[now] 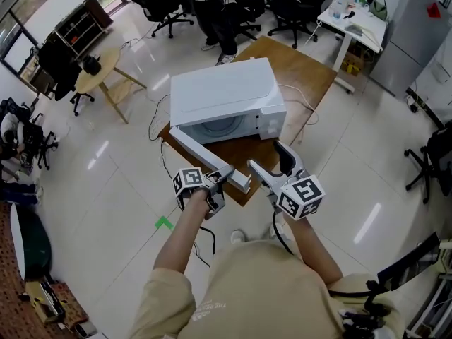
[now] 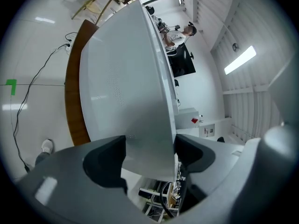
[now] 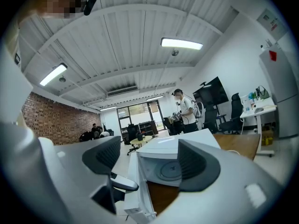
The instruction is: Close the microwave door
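Note:
A white microwave (image 1: pixel 226 97) stands on a brown wooden table (image 1: pixel 304 76). Its door (image 1: pixel 201 154) is swung open toward me and to the left. My left gripper (image 1: pixel 222 182) is at the door's free end. In the left gripper view the door panel (image 2: pixel 126 78) fills the gap between the jaws of the left gripper (image 2: pixel 149 155), with a pad at each face. My right gripper (image 1: pixel 268 157) hovers just right of the door end, jaws apart and holding nothing. The right gripper view looks past the right gripper (image 3: pixel 145 160) into the open cavity of the microwave (image 3: pixel 182 146), with the door (image 3: pixel 138 190) at the left.
A person (image 1: pixel 212 13) stands beyond the table's far end among black office chairs (image 1: pixel 169 6). A round wooden table (image 1: pixel 99 73) is at the left and a white desk (image 1: pixel 353 20) at the back right. Cables (image 1: pixel 157 119) trail on the glossy floor near a green tape mark (image 1: pixel 164 223).

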